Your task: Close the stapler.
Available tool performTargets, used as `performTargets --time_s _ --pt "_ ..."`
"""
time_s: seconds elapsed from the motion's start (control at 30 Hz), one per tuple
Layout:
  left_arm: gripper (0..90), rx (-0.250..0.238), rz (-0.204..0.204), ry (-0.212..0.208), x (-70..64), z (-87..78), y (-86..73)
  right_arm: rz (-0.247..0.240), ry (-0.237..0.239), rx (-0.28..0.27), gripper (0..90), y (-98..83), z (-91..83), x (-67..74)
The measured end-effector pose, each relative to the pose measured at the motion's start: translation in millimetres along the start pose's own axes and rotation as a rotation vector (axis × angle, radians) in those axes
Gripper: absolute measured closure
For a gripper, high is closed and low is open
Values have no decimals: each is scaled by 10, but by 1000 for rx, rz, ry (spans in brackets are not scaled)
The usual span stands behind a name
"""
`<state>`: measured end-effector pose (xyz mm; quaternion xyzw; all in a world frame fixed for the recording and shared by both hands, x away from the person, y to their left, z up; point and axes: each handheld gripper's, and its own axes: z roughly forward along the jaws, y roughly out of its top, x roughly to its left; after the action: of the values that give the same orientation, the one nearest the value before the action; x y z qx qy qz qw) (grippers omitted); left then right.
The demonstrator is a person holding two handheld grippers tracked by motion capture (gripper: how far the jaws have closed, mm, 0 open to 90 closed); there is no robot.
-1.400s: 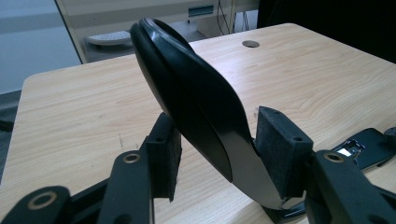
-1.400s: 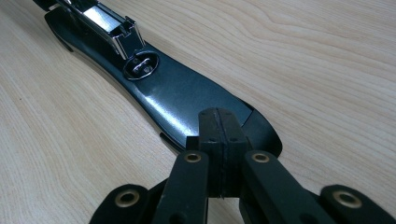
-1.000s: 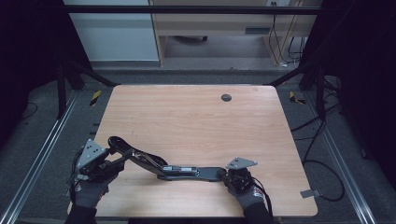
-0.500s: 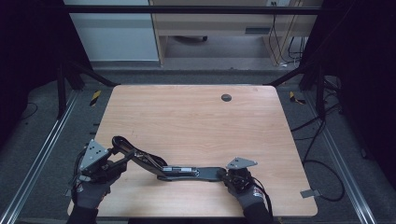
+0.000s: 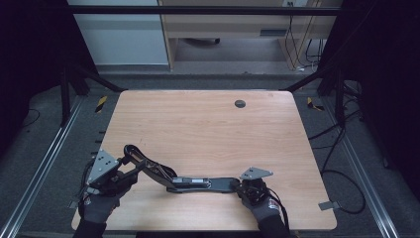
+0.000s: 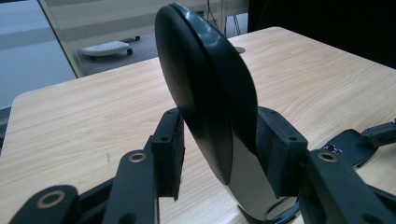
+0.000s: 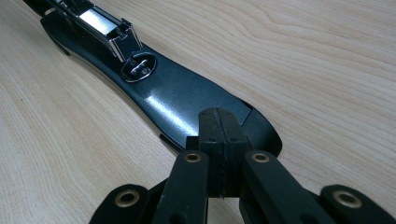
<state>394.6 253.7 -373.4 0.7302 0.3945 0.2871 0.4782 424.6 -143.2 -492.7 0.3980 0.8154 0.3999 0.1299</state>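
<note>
High view: black stapler [image 5: 198,182] lies swung open along the near edge of the table [image 5: 208,124], base flat, top arm angled up toward my left. Left gripper [image 5: 126,171] is at the raised arm's tip. Right gripper [image 5: 237,186] is at the base's other end.

Left gripper view: the arm's rounded cover [image 6: 210,93] stands upright between the jaws, which have just been closing on it. One pad [image 6: 278,149] lies against it and the other pad [image 6: 169,149] is right at its edge. I can't tell if it's really pinching.

Right gripper view: jaws are pressed flat together with nothing between them, tips down on the base's end [image 7: 187,102], seemingly pinning it.

Progress, my call: base steadied, arm bracketed. A firm grip and swinging the arm are left.
</note>
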Motion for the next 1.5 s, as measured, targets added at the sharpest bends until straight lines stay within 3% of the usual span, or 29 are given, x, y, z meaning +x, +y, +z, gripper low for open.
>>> performTargets --time_s 1.5 --pt "571 1 57 -15 -309 103 181 -17 -3 -7 900 -7 5 4"
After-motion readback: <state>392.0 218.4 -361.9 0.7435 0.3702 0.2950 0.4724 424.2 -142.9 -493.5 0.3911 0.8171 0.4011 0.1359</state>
